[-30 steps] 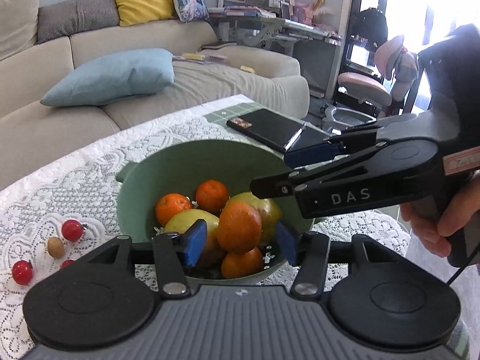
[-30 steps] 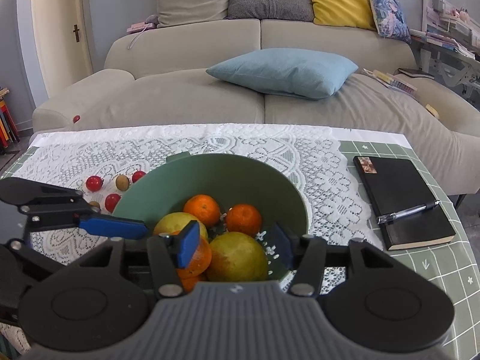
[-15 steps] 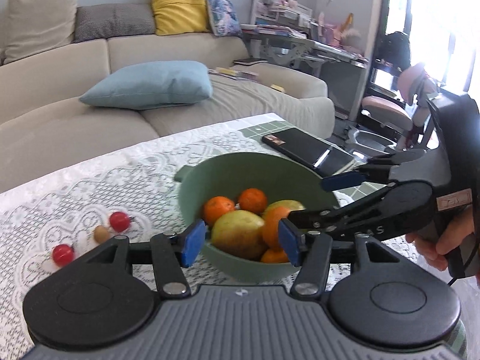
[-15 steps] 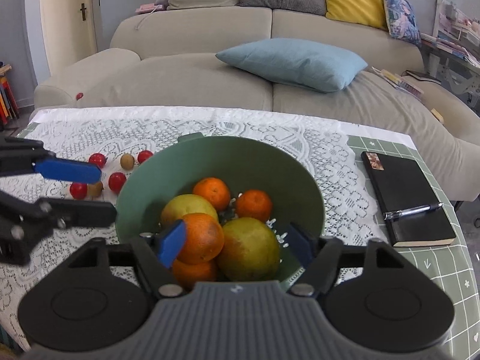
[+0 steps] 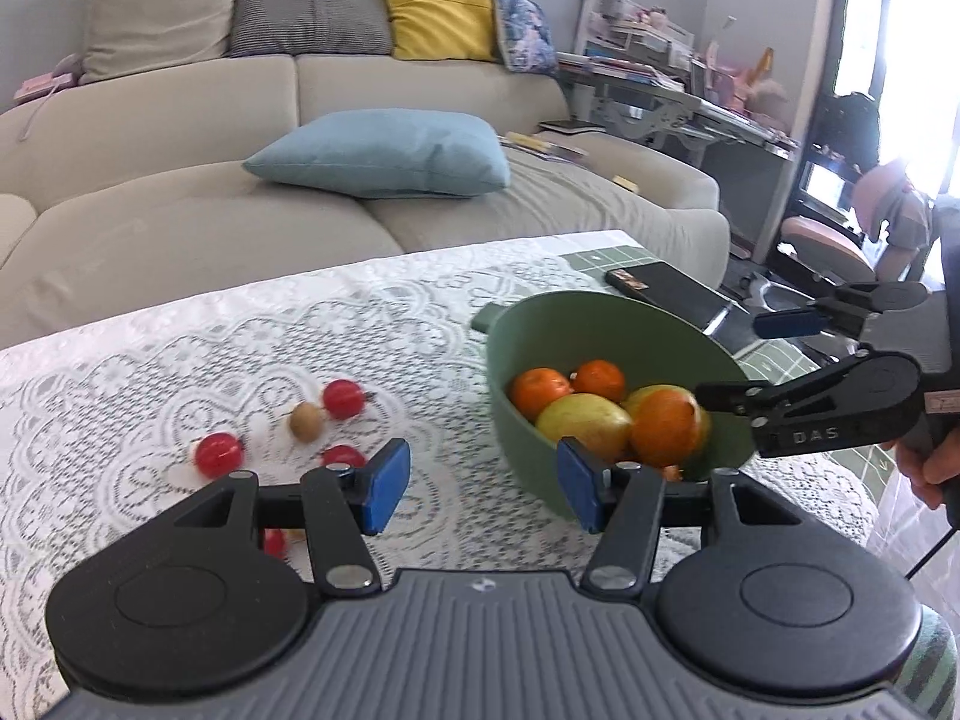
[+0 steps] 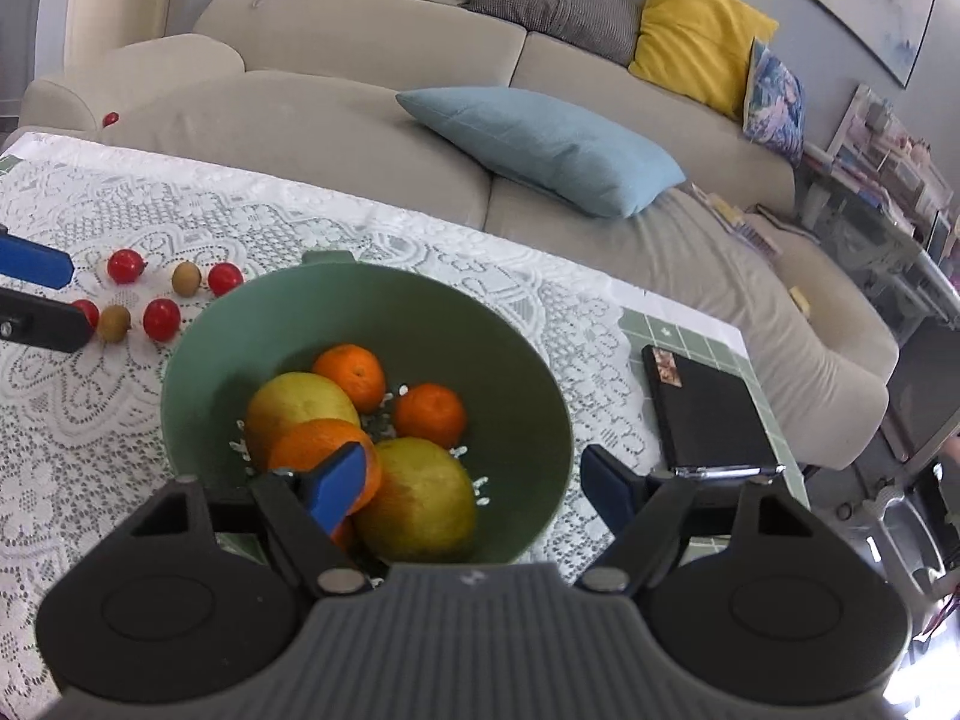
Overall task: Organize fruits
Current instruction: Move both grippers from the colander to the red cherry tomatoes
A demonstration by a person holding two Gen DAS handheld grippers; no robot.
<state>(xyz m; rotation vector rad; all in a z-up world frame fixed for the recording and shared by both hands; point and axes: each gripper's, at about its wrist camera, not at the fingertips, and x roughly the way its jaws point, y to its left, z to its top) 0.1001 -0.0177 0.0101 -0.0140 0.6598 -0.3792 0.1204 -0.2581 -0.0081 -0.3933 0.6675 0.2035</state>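
Green bowl holds the oranges and pears, small red fruits lie loose on lace; my left gripper and right gripper, both wide and empty, may nudge them rolling.

It was a home living room: a beige sofa with cushions filled the top of the frame, a lace-covered table lay below it, and a cluttered desk stood at upper right.
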